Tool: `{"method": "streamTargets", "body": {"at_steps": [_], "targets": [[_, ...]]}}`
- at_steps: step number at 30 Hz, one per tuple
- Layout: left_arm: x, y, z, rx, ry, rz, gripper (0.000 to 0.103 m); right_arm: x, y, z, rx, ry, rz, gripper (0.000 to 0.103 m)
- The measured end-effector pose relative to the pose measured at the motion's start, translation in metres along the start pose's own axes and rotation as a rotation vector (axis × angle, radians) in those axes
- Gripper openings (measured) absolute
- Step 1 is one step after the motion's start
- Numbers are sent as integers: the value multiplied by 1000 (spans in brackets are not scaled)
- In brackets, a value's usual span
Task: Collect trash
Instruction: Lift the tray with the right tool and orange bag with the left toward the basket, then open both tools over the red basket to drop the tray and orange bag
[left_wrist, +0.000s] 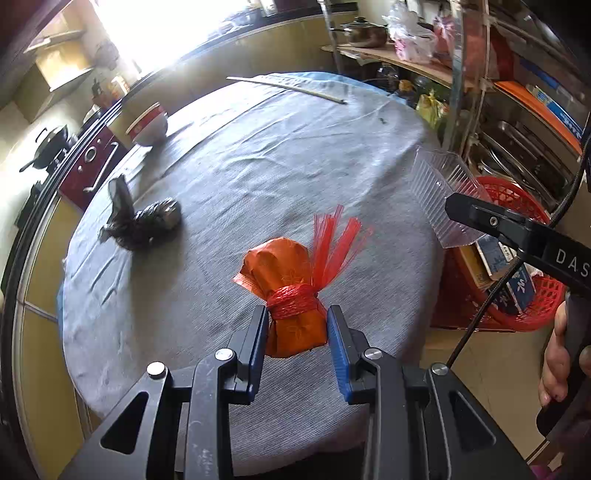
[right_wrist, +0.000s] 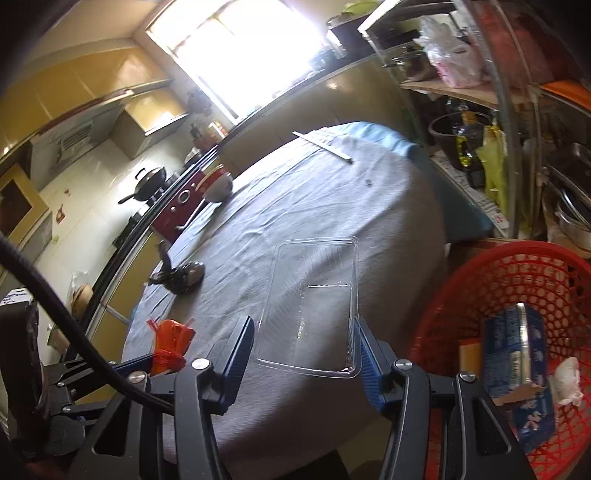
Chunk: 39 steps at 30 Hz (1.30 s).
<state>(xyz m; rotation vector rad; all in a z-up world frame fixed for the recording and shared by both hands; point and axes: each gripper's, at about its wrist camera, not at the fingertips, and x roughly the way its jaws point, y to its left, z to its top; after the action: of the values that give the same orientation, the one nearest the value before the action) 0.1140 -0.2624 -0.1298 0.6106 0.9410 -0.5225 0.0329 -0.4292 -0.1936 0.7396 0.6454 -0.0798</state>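
Left claw: closed on an orange packet, its 2 blue pads pressed against the packet's lower sides.
Packet look: glossy orange wrap with a faint printed pattern, pinched at the waist by a thick red band wound round many times; a fan of thin red strips stuck up from the band on the right.
Packet place: in the left claw above the near part of the tabletop; whether it touched the cloth, I could not tell.
Right claw: gripped a clear tray by its 2 long sides.
Tray look: thin see-through plastic, rectangular, rounded corners, raised rim, ribbed walls; no contents visible beyond a few specks near the rim.
Tray place: held at the right edge of the tabletop, next to the basket.
Basket: red plastic lattice, round, beside and lower than the tabletop; inside lay a blue carton, a yellowish flat piece and a white crumpled wad.
Dark bag: black, crumpled, knotted with a tail sticking up, on the left part of the tabletop, well apart from both claws.
Bowl: red and white, at the far left edge.
Stick: pale, thin, at the far edge.
Tabletop: round, covered in wrinkled grey cloth.
Hand: wrapped around the right claw's handle, seen at the right edge of the left view.
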Motion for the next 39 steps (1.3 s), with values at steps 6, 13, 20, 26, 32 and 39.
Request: {"method": "streamTargets", "body": {"at_steps": [6, 13, 20, 26, 32, 39], "targets": [[-1, -27, 14, 56, -11, -16, 34, -17, -28, 4, 43, -24, -32, 57], [0, -66, 29, 141, -26, -44, 34, -43, -71, 4, 114, -57, -98, 57], [2, -107, 43, 236, -46, -72, 34, -69, -114, -1, 196, -82, -171, 57], [5, -136, 53, 295, -62, -108, 34, -81, -136, -5, 233, -83, -216, 57], [11, -157, 60, 328, -65, -159, 35, -83, -154, -10, 290, -59, -234, 61], [15, -165, 64, 339, -66, -207, 62, -82, -172, -14, 386, -45, -214, 62]]}}
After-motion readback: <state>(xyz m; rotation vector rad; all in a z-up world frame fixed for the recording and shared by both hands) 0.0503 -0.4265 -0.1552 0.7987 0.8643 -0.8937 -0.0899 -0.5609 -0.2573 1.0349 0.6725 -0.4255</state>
